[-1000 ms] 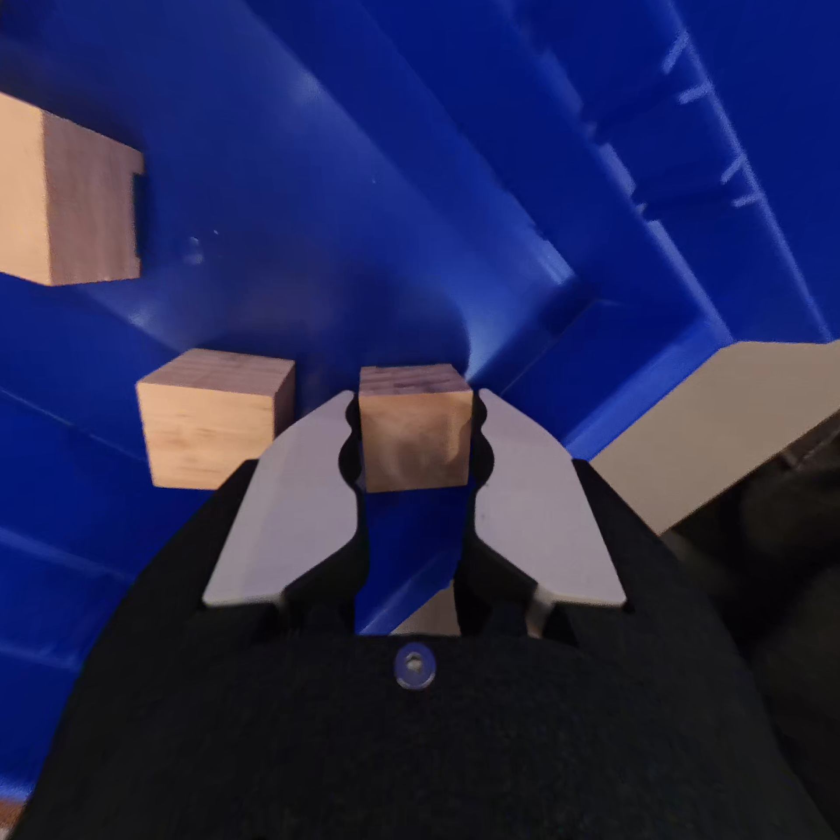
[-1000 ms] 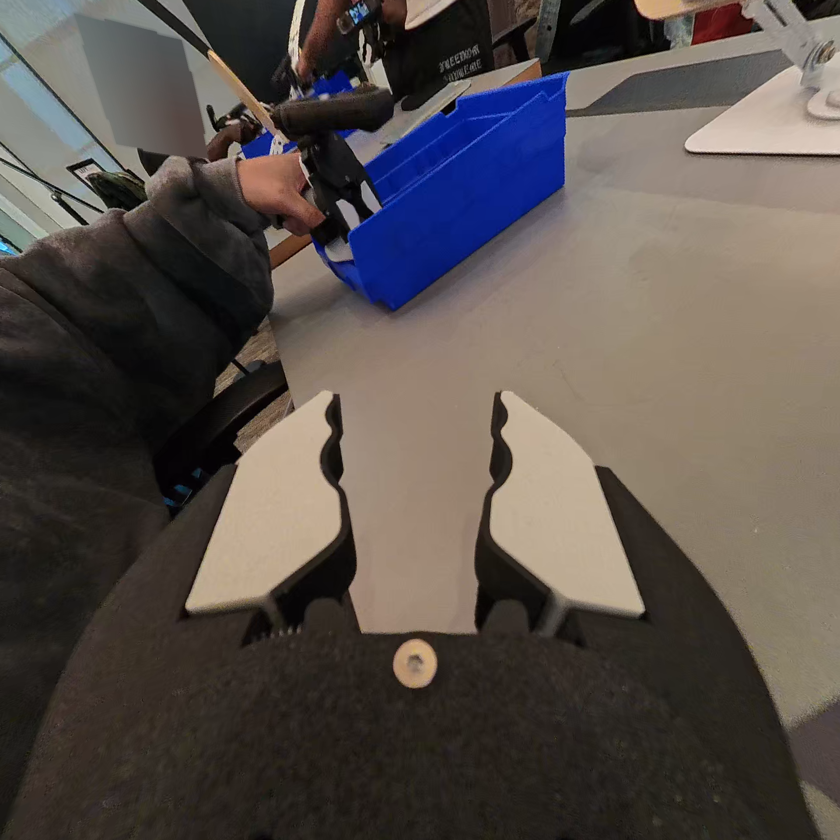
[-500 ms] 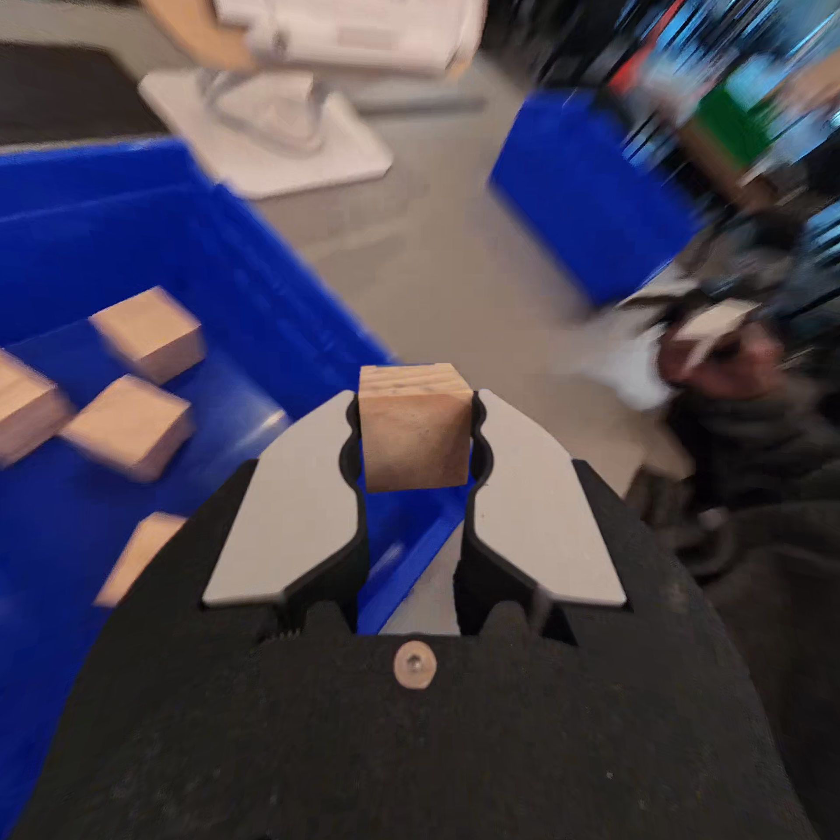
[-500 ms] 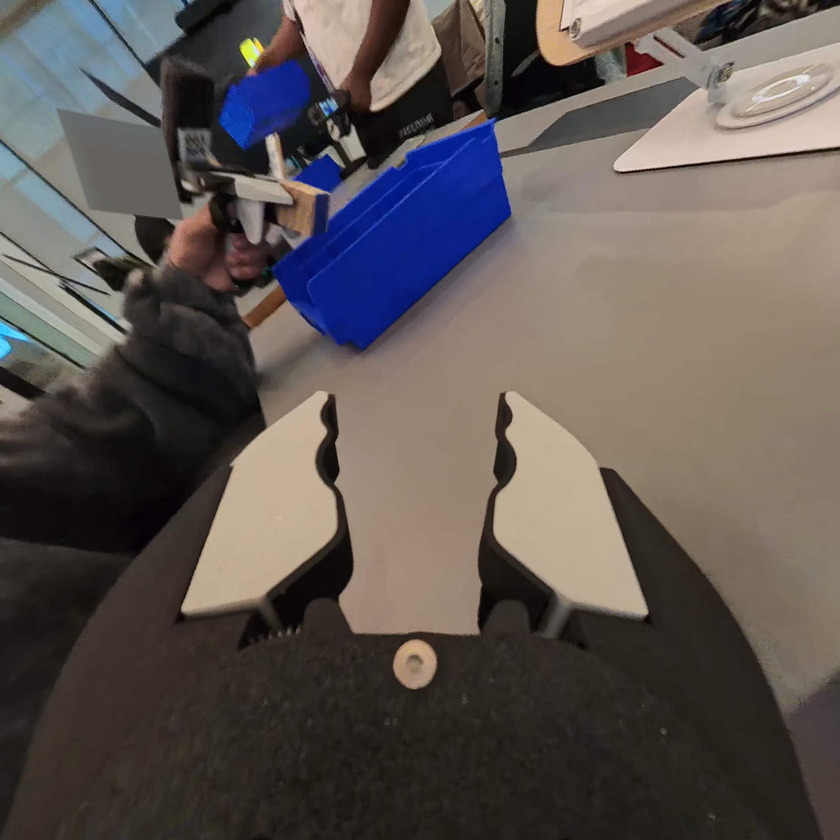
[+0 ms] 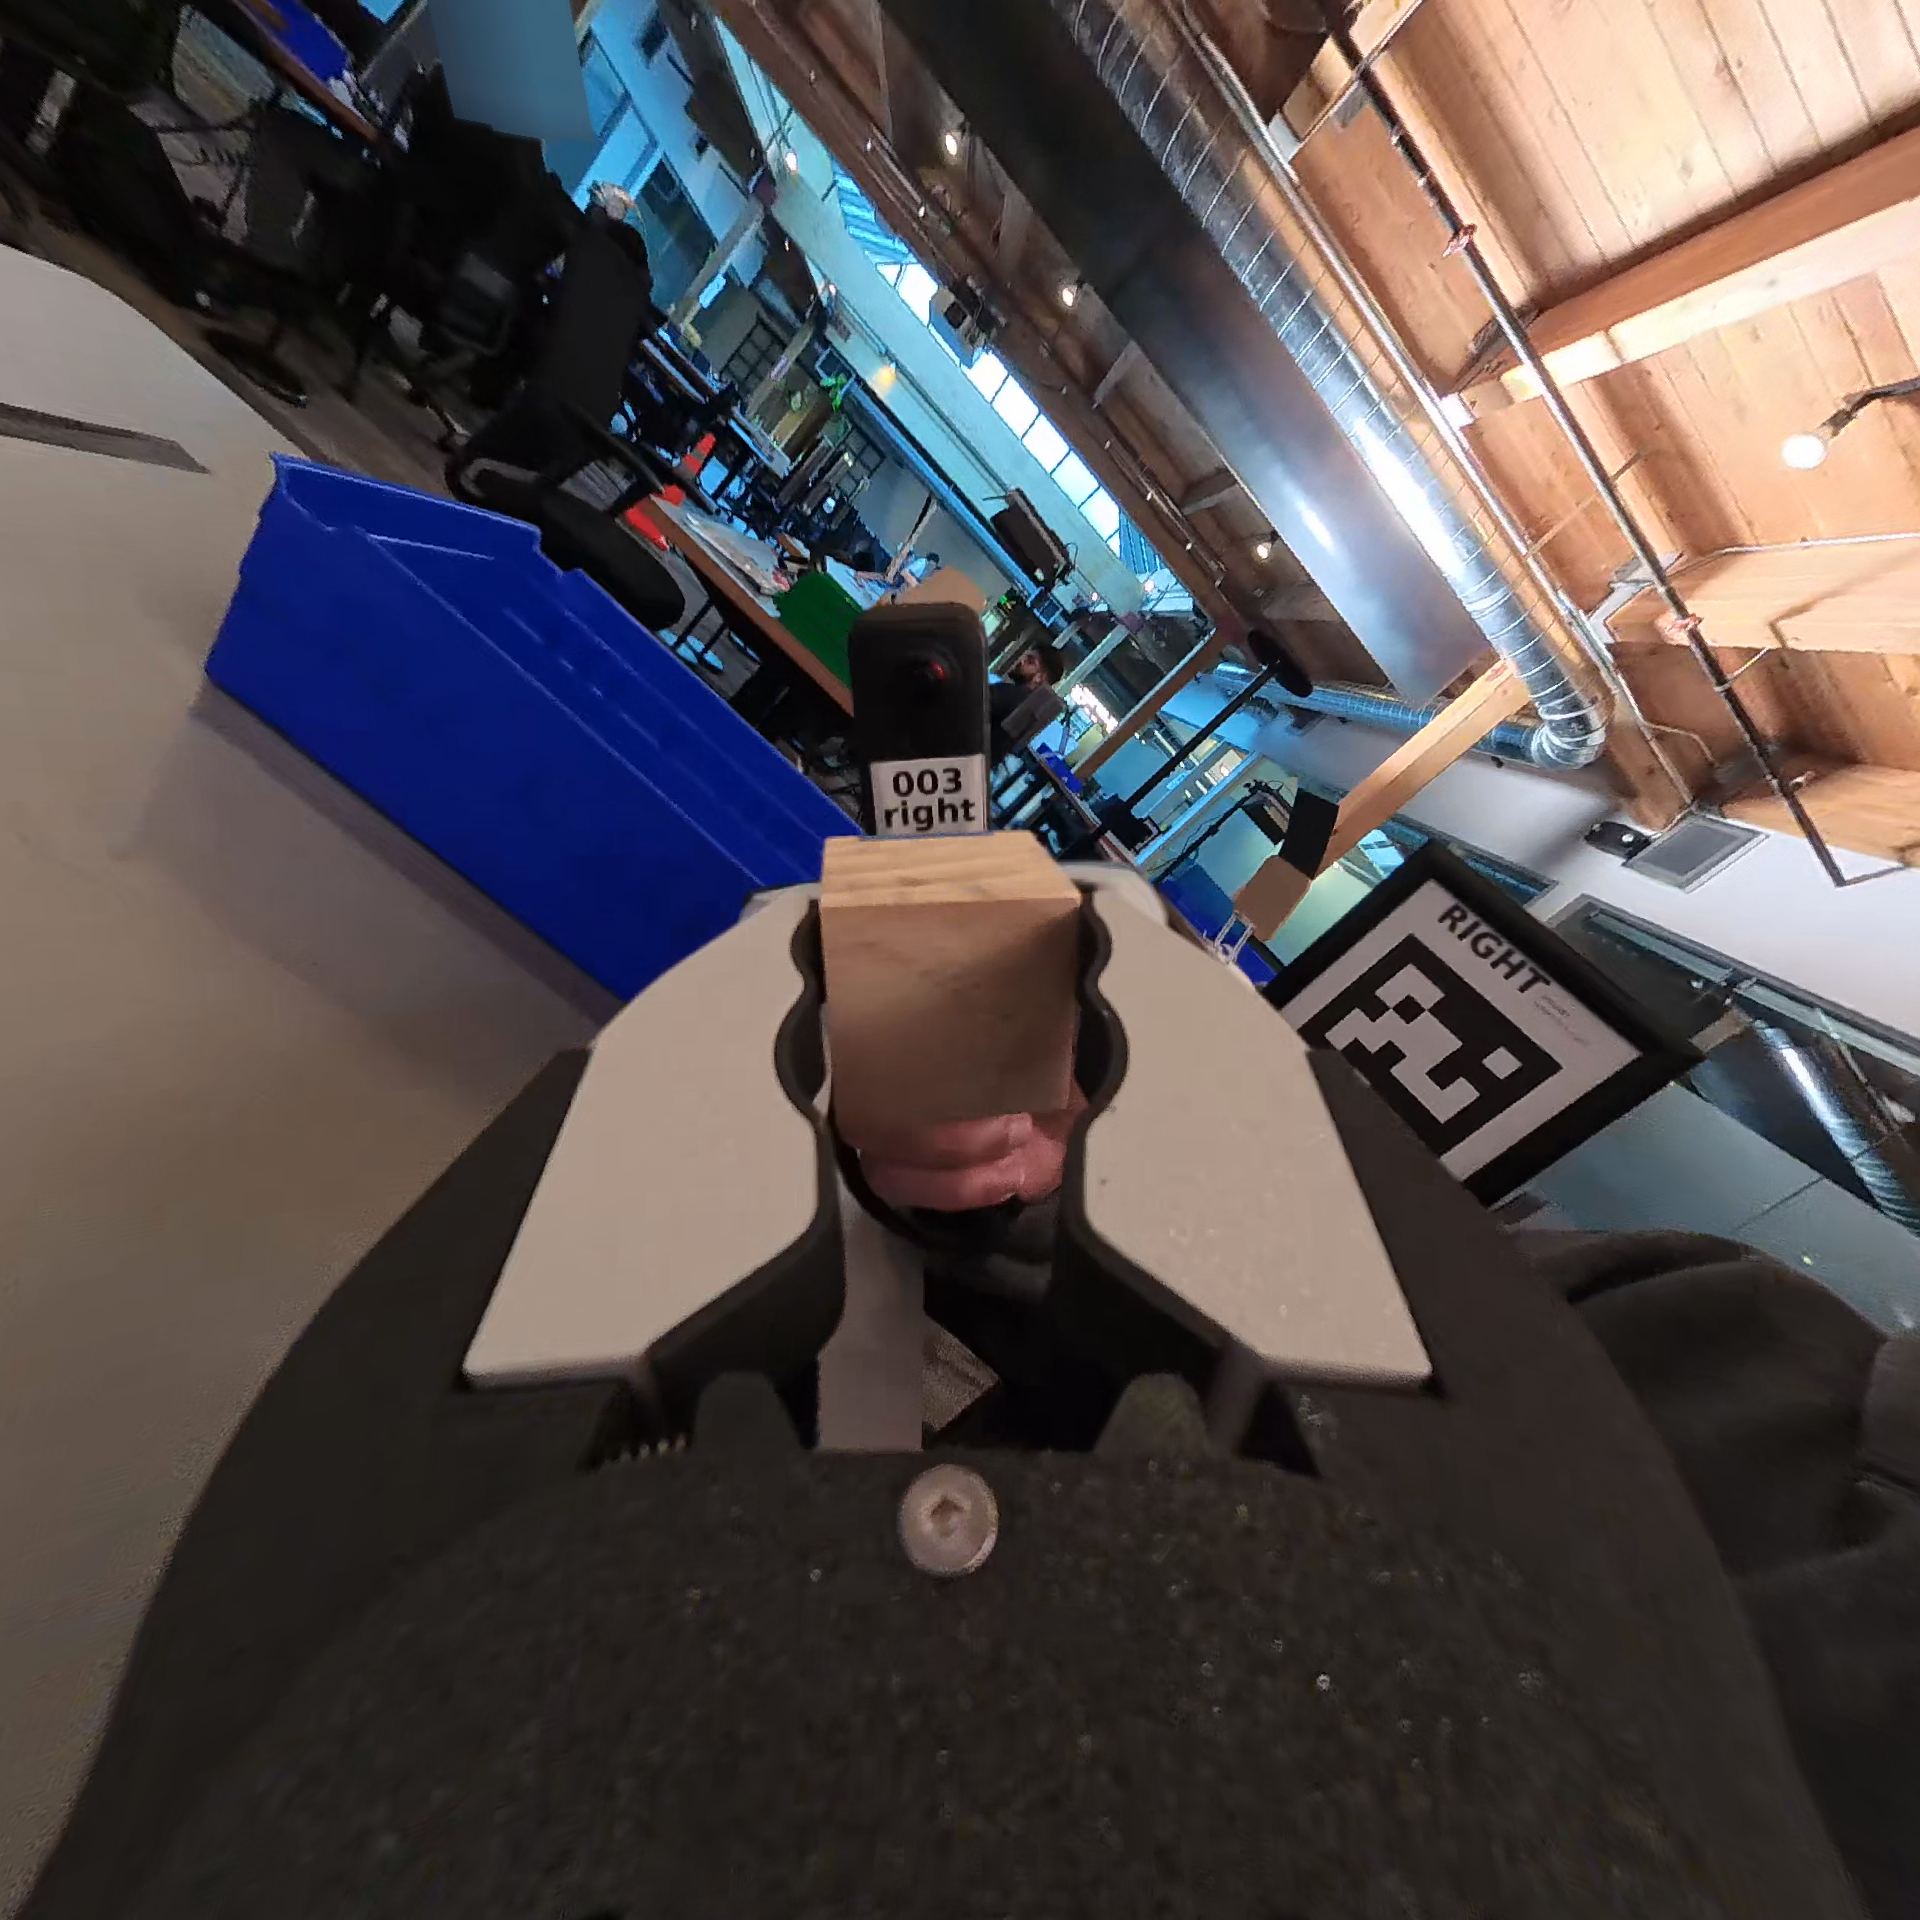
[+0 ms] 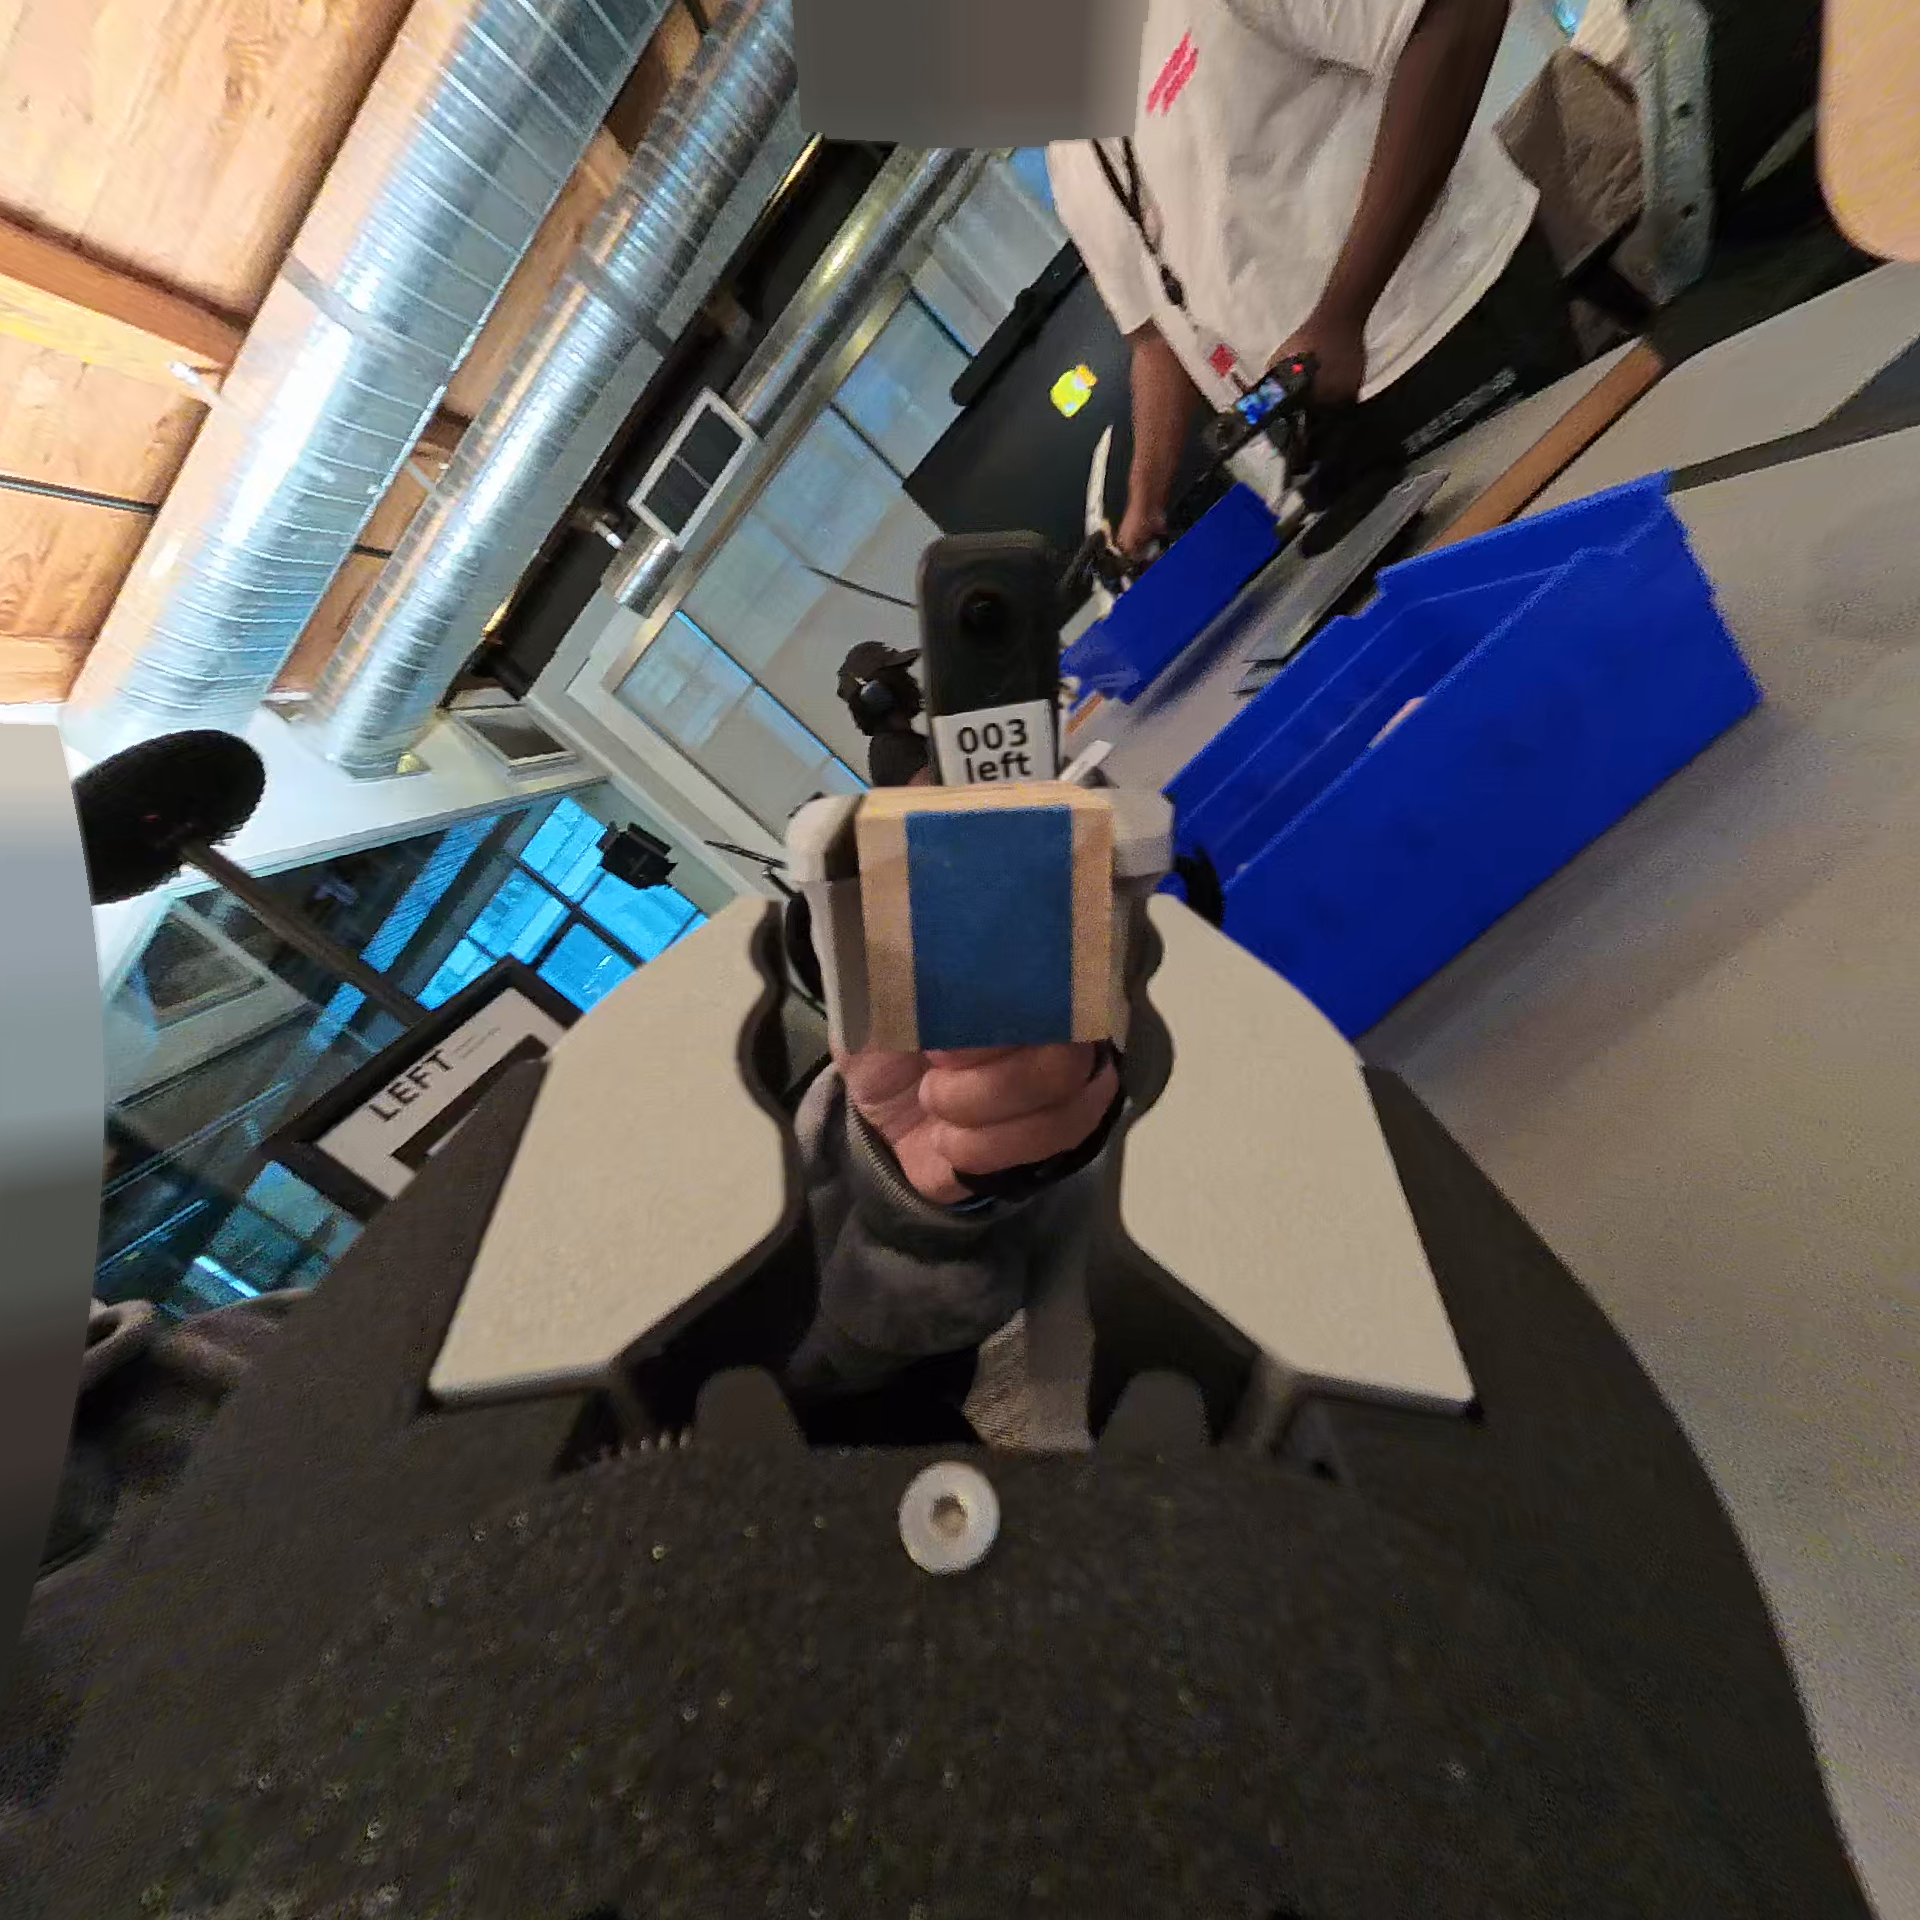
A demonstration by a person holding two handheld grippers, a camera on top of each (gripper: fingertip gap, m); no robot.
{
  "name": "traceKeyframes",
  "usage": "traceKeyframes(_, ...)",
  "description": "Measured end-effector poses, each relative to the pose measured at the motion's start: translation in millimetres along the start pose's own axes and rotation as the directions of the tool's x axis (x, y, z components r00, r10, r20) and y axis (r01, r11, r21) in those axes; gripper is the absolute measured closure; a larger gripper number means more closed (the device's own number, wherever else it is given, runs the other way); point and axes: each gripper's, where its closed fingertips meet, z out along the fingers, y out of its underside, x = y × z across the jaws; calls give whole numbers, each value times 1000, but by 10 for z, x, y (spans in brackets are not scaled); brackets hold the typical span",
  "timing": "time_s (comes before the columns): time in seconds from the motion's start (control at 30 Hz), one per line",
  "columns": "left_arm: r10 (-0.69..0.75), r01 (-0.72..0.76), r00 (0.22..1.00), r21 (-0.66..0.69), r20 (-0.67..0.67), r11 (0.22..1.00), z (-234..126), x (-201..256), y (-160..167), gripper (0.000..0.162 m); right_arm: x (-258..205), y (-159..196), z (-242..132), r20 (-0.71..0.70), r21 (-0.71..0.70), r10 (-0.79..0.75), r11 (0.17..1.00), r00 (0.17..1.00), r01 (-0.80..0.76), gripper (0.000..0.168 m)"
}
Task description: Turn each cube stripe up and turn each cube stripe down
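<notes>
My left gripper (image 5: 948, 920) is shut on a wooden cube (image 5: 945, 1003) and holds it in the air, away from the blue bin (image 5: 468, 707). In the right wrist view the same cube (image 6: 987, 925) faces the camera with a blue stripe across its front face, clamped between the left gripper's fingers (image 6: 816, 847). My right gripper (image 6: 956, 930) is open and points straight at the cube, its jaws standing to either side of it. I cannot tell whether they touch it. The two grippers face each other.
The grey table (image 6: 1662, 1143) lies below, with the blue bin (image 6: 1455, 790) on it and a second blue bin (image 6: 1174, 613) behind. A person in a white shirt (image 6: 1299, 156) stands at the far side. Black-and-white marker boards (image 5: 1455, 1018) sit on the grippers.
My left gripper lifted the cube out of the blue bin and swung up to face the right gripper. My right gripper rose from the table and turned toward the cube, still open.
</notes>
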Motion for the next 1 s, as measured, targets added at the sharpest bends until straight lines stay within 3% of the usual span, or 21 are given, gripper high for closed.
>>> traceKeyframes(0.07,-22,22,1000,12,-13,1000,24,-31,34,117,81,95,-24,-27,-54,11,998,1000,-12,123)
traceKeyframes(0.3,-38,38,999,0,32,999,-4,-142,124,115,191,169,-88,-62,-97,47,994,997,-53,124)
traceKeyframes(0.4,7,-8,985,4,172,1000,-243,-185,205,89,199,82,-215,-117,-98,26,994,993,-37,124)
traceKeyframes(0.53,200,-162,878,-123,435,979,-652,-392,764,86,144,-337,-635,-296,-84,-168,985,940,150,124)
traceKeyframes(0.6,263,-194,827,-188,496,963,-736,-414,1104,90,169,-649,-1043,-483,-112,-283,959,828,262,124)
traceKeyframes(0.67,315,-198,806,-273,502,942,-718,-380,1343,94,227,-971,-1618,-695,-158,-361,921,623,356,123)
traceKeyframes(0.73,355,-217,803,-320,479,922,-653,-336,1428,95,359,-1149,-2275,-858,-217,-343,917,383,334,123)
traceKeyframes(0.8,406,-248,790,-368,458,896,-599,-338,1462,97,598,-1112,-2864,-933,-281,-318,937,169,209,123)
traceKeyframes(0.87,440,-261,775,-403,454,877,-578,-375,1502,99,899,-924,-3283,-956,-286,-287,958,63,20,123)
traceKeyframes(1.0,451,-243,771,-448,450,861,-572,-430,1609,100,1351,-618,-3718,-973,-220,-230,954,-28,-205,123)
